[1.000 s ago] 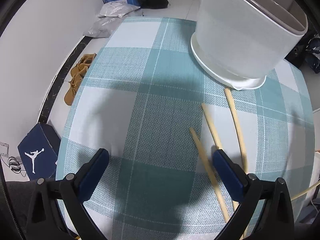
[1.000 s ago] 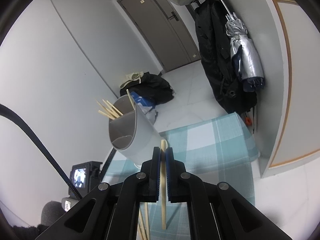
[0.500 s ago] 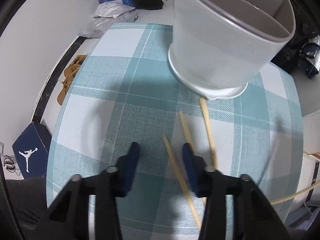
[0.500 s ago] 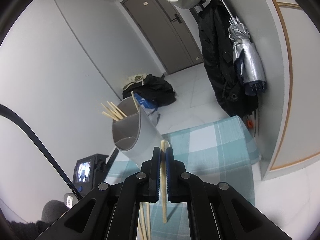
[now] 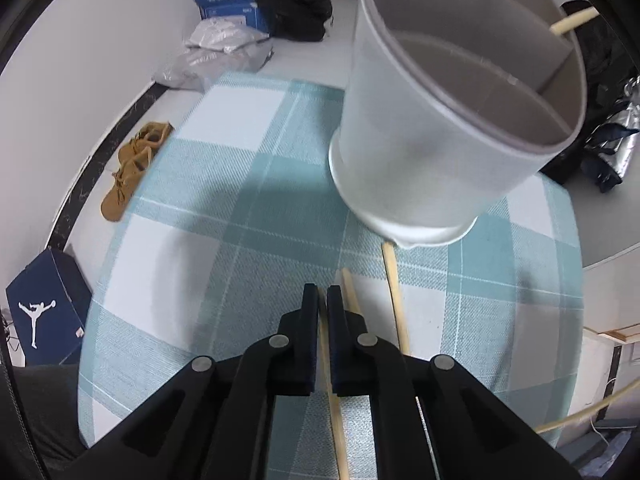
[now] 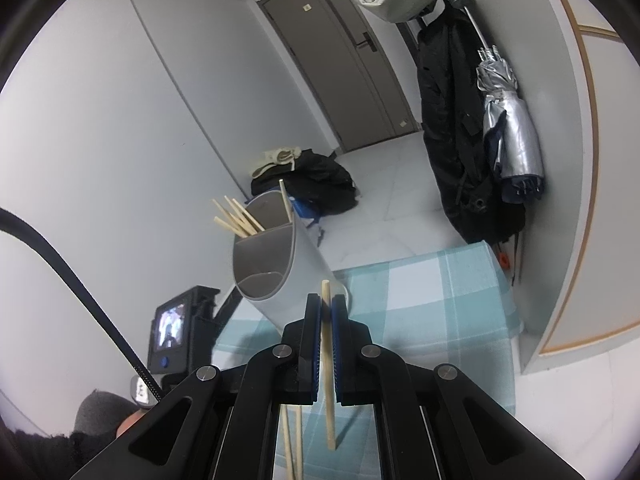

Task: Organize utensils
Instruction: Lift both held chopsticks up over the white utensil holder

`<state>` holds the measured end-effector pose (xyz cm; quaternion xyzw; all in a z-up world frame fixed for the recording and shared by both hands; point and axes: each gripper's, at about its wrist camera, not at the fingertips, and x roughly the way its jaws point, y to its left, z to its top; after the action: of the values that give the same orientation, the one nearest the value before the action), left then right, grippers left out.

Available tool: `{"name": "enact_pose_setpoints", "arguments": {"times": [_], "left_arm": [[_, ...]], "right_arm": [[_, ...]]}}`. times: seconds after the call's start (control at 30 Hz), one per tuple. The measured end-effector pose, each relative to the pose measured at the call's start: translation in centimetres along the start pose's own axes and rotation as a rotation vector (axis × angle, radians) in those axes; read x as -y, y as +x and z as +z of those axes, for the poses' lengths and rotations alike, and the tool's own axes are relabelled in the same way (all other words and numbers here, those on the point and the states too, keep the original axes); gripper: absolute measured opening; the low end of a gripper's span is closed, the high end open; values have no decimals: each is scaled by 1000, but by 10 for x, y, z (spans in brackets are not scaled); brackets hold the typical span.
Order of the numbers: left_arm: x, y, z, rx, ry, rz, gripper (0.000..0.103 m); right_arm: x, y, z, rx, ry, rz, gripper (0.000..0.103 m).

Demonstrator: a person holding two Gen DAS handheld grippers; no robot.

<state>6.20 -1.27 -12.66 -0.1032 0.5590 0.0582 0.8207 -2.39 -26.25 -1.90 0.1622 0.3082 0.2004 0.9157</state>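
- Your left gripper (image 5: 323,300) is low over the cloth (image 5: 224,216), jaws pinched nearly together on a chopstick (image 5: 334,412) that lies on the cloth and runs back under the gripper.
- Two more loose sticks (image 5: 394,292) lie just right of that gripper on the cloth; the far one has its tip touching or just beside the base of the holder (image 5: 436,152).
- Holder stands on the cloth ahead and right of your left gripper, grey, with a divider inside; one stick end (image 5: 572,22) pokes over its far rim.
- Your right gripper (image 6: 327,312) is up off the cloth (image 6: 432,304), jaws clamped on a chopstick (image 6: 329,380), stick roughly upright with its tip just above the pads.
- In the right view the holder (image 6: 276,264) sits ahead and left of that gripper, several sticks (image 6: 236,216) already in its rear compartment; front compartment looks bare.
- Can't tell whether the held stick's lower end touches the cloth.
- Off the table: shoes (image 5: 132,168), blue box (image 5: 44,304), black bag (image 6: 316,184), umbrella (image 6: 508,128).
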Motion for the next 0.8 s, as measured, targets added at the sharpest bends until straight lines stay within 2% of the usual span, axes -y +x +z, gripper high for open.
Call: {"name": "enact_pose_setpoints", "arguments": {"times": [0.17,0.23,0.33,0.4,0.63,0.73,0.8], "left_arm": [[0,-23,2,92,18,-49,1],[1,-33,2,122,20,-81,1],[1,-49,0,163,32,-167,1],[1,-58,-2,194,49,-159,1],[1,-88,-11,250,79,-239,1],[3,-97,-13,252,124,-247,1],[1,-103,-12,266,135,-252,1]], "right_arm": [[-5,1,0,4,-19,-8,4],[-7,3,-1,0,-39,-45,4],[-3,5,-3,-13,-10,-45,4],[-3,4,-4,-7,-7,-45,4],[-10,0,-8,18,-15,-43,4],[-17,-1,-10,20,-52,-89,4],[-20,-3,-11,18,-52,-89,4]]}}
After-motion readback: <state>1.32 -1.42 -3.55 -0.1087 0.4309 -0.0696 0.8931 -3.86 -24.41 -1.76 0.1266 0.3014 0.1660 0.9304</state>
